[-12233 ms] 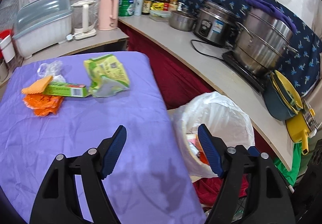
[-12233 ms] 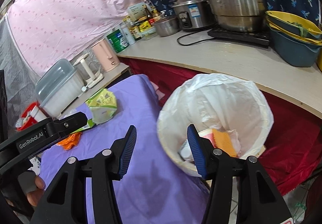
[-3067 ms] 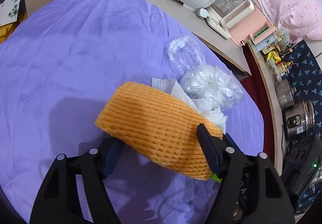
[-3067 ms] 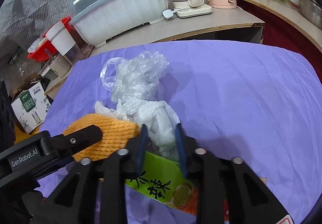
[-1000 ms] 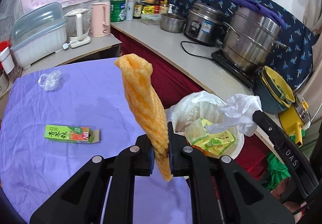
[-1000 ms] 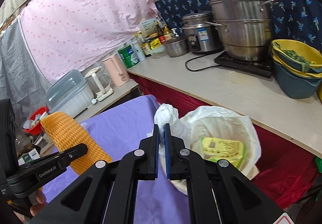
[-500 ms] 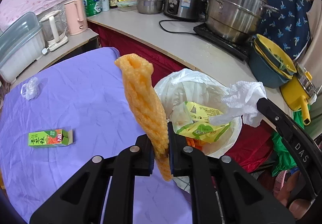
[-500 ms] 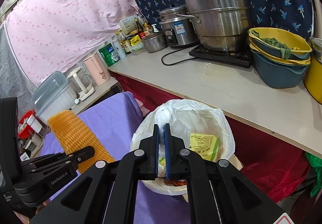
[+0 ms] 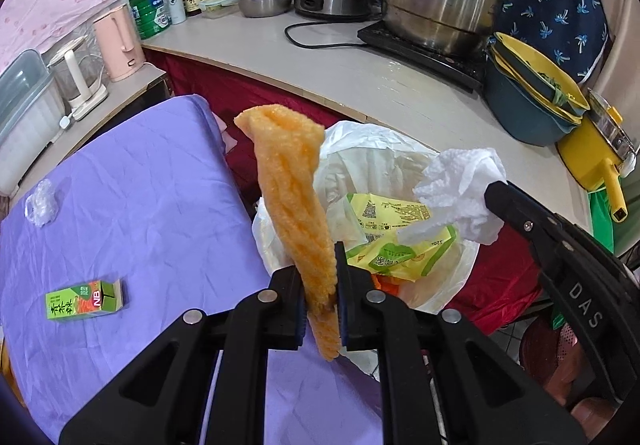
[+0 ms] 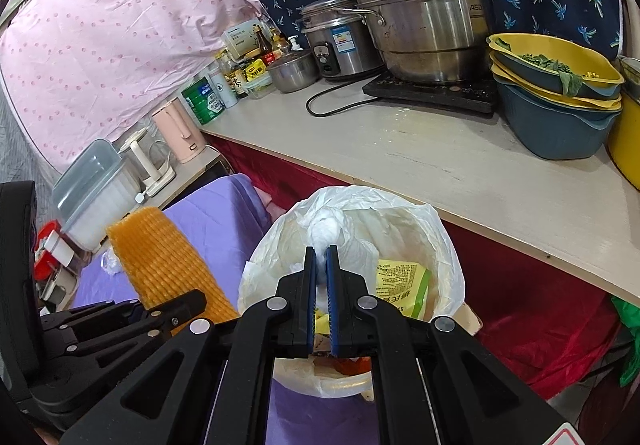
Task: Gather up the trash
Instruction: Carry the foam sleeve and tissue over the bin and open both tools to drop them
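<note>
Your left tongs (image 9: 320,277) are clamped on the orange foam fruit net (image 9: 294,197), held upright beside the lined trash bin (image 9: 360,153). Your right tongs (image 10: 320,265) are clamped on a crumpled white paper towel (image 10: 326,227), directly above the bin opening. Neither item is released yet. A yellow-green snack wrapper (image 9: 392,233) already lies inside the bin. Outstanding on the purple-covered worktop (image 9: 140,185): a green drink carton (image 9: 82,301) and what appears to be a crumpled clear plastic bag (image 9: 40,201), small at the far edge. The rear counter carries a steamer pot (image 10: 420,13) and stacked basins (image 10: 556,89), well apart from the bin. Nothing obstructs the drop.
</note>
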A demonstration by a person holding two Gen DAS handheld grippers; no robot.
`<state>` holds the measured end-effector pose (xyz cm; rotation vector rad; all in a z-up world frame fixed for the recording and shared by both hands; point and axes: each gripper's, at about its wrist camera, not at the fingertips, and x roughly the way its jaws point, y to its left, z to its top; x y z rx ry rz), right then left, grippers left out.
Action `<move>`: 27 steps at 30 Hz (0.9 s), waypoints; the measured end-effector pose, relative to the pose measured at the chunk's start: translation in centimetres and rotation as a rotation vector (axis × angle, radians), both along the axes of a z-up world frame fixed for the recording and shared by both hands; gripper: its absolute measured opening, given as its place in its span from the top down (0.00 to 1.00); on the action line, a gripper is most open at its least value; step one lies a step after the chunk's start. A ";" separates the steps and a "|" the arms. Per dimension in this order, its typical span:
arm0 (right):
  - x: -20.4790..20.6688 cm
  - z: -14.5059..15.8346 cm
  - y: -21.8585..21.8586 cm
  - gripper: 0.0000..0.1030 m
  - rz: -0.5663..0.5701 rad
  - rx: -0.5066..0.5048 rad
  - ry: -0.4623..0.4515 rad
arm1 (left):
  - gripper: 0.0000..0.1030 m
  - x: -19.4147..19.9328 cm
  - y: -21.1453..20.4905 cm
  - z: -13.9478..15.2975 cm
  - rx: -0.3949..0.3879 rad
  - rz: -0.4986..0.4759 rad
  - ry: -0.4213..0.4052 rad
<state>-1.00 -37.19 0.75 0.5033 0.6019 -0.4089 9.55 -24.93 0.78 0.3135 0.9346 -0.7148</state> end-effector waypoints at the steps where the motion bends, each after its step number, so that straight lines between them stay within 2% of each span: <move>1: 0.1 0.0 -0.1 0.95 -0.002 -0.002 0.001 | 0.89 0.2 -0.2 -0.2 0.003 -0.003 0.003; 9: 1.5 0.1 -1.2 0.94 -0.005 -0.007 0.010 | 0.89 0.6 -2.3 -1.5 0.064 -0.047 -0.021; 11: 1.8 0.1 -1.4 0.91 -0.005 -0.009 0.009 | 0.87 0.6 -2.9 -1.9 0.085 -0.063 -0.030; 12: 1.8 0.1 -1.5 0.88 -0.015 -0.012 0.003 | 0.77 0.5 -3.2 -2.1 0.096 -0.068 -0.041; 13: 1.8 0.2 -1.6 0.86 -0.020 -0.012 0.001 | 0.62 0.5 -3.2 -2.2 0.101 -0.068 -0.052; 15: 1.7 0.4 -1.7 0.69 -0.024 -0.012 -0.010 | 0.48 0.3 -3.3 -2.2 0.099 -0.066 -0.080; 16: 1.6 0.5 -1.7 0.66 -0.027 -0.015 -0.017 | 0.42 0.1 -3.4 -2.1 0.094 -0.071 -0.091; 19: 1.6 1.0 -1.6 0.65 -0.027 -0.021 -0.025 | 0.32 -0.2 -3.5 -1.8 0.099 -0.068 -0.123; 22: 1.3 1.4 -1.5 0.53 -0.035 -0.032 -0.029 | 0.26 -0.2 -3.3 -1.5 0.104 -0.050 -0.143; 27: 0.7 2.2 -1.0 0.46 -0.036 -0.050 -0.039 | 0.24 0.0 -2.6 -0.9 0.102 -0.011 -0.161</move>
